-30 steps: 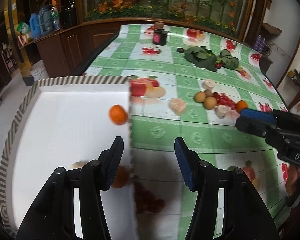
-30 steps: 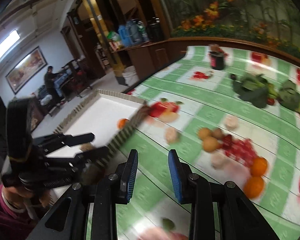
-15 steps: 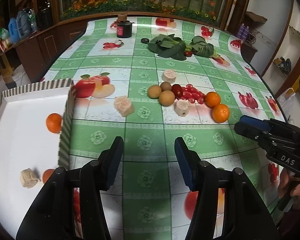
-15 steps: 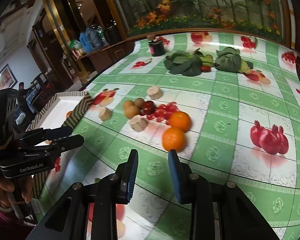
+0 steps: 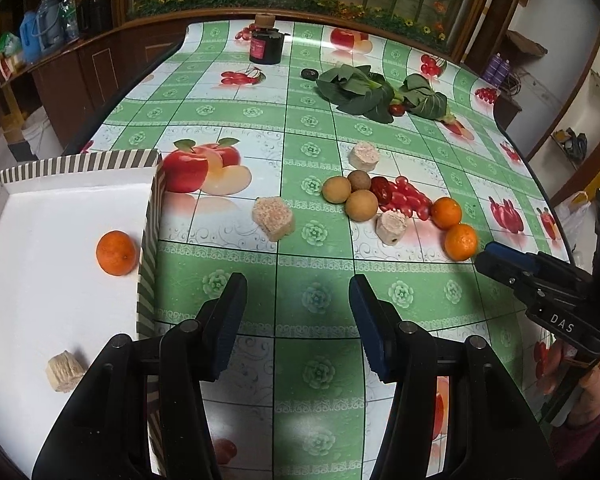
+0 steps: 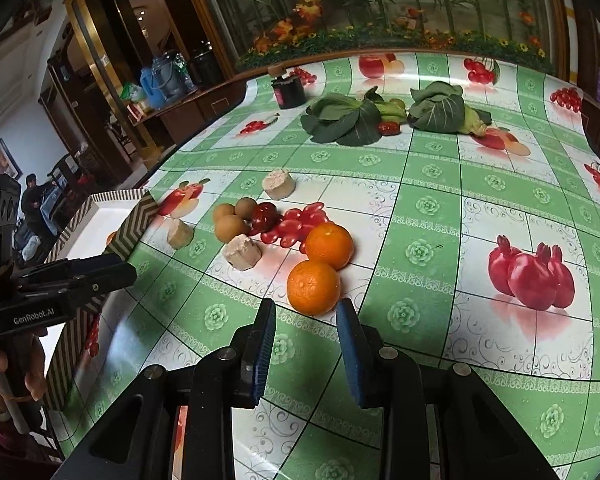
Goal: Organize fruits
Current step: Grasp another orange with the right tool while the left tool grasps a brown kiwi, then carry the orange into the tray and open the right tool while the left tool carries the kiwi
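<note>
Left gripper (image 5: pixel 298 292) over the surface (image 5: pixel 320 364) just right of the tray's striped wall; jaws partly open, nothing between them, only green-check tablecloth below. Right gripper (image 6: pixel 305 312) pitched down at the near orange (image 6: pixel 314 288), jaws parted a bit, empty; the orange sits just beyond the tips, not touched, and looks wider than the gap.

White tray (image 5: pixel 40 280) with striped rim at the left edge of the surface. Inside it: one orange (image 5: pixel 116 253) close to the right wall, and a beige chunk (image 5: pixel 65 372) nearer the camera. Something red shows low behind the left finger, can't tell what.

Loose pile on the cloth, mid-right:
- second orange (image 6: pixel 329 246) touching the near one, just behind it
- cherry tomatoes (image 6: pixel 296 224) in a cluster, left of the far orange
- dark red round fruit (image 6: pixel 264 216) at the cluster's left end
- three brown round fruits (image 6: pixel 230 220) bunched together, touching
- beige chunk (image 6: pixel 242 252) in front of the brown ones
- another chunk (image 6: pixel 180 234) nearer the tray, apart from the pile
- third chunk (image 6: pixel 279 184) behind the pile

Far side: two bunches of leafy greens (image 6: pixel 348 120) with a small red tomato (image 6: pixel 389 128) between them, dark jar (image 6: pixel 288 90) near the back edge. Apples, pomegranates and cherries on the cloth are prints.

Left-hand device visible at the left of the right wrist view, gripped by a hand (image 6: pixel 8 364).
</note>
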Tool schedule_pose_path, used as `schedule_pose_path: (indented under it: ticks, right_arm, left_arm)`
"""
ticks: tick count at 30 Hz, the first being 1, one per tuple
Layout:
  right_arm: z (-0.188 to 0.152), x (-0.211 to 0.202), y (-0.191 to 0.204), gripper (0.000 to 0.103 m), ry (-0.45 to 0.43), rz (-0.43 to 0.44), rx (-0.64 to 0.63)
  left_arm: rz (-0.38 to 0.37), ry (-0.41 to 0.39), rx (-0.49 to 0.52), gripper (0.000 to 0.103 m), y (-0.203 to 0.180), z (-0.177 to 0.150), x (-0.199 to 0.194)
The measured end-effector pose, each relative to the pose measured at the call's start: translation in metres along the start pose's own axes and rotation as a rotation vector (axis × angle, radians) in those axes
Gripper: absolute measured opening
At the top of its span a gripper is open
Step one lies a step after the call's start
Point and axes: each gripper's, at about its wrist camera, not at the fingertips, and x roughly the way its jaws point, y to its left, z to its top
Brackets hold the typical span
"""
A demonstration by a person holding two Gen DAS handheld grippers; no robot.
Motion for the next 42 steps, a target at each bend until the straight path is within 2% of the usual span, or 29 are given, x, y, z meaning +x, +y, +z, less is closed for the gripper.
schedule_pose_path:
  ticks: [14,24,30,34,37,39,40,42]
  right_arm:
    - [0.01,0.014,0.004,0.03,0.028,-0.023,-0.027]
    - [0.014,0.023,0.002,0.031,0.045,-0.022,-0.028]
    - [0.014,0.033,0.001,0.032,0.09,-0.022,-0.022]
    - [0.014,0.034,0.001,0.032,0.067,-0.01,-0.029]
    - [0.011,0.032,0.003,0.032,0.054,-0.001,-0.046]
    - [0.01,0.031,0.004,0.032,0.049,-0.003,-0.051]
    - [0.009,0.031,0.004,0.032,0.046,-0.003,-0.05]
    - [0.009,0.03,0.004,0.031,0.045,0.002,-0.047]
  left_arm:
    - [0.033,0.043,0.02,0.053,0.008,0.025,0.016]
    - [0.048,0.074,0.044,0.053,0.005,0.04,0.045]
    - [0.072,0.085,0.058,0.053,0.006,0.046,0.057]
    - [0.073,0.101,0.055,0.053,0.009,0.047,0.066]
    - [0.058,0.083,0.059,0.053,0.009,0.047,0.066]
    - [0.055,0.08,0.067,0.043,0.009,0.046,0.065]
    - [0.063,0.079,0.073,0.034,0.008,0.046,0.065]
    - [0.07,0.077,0.083,0.032,0.006,0.044,0.064]
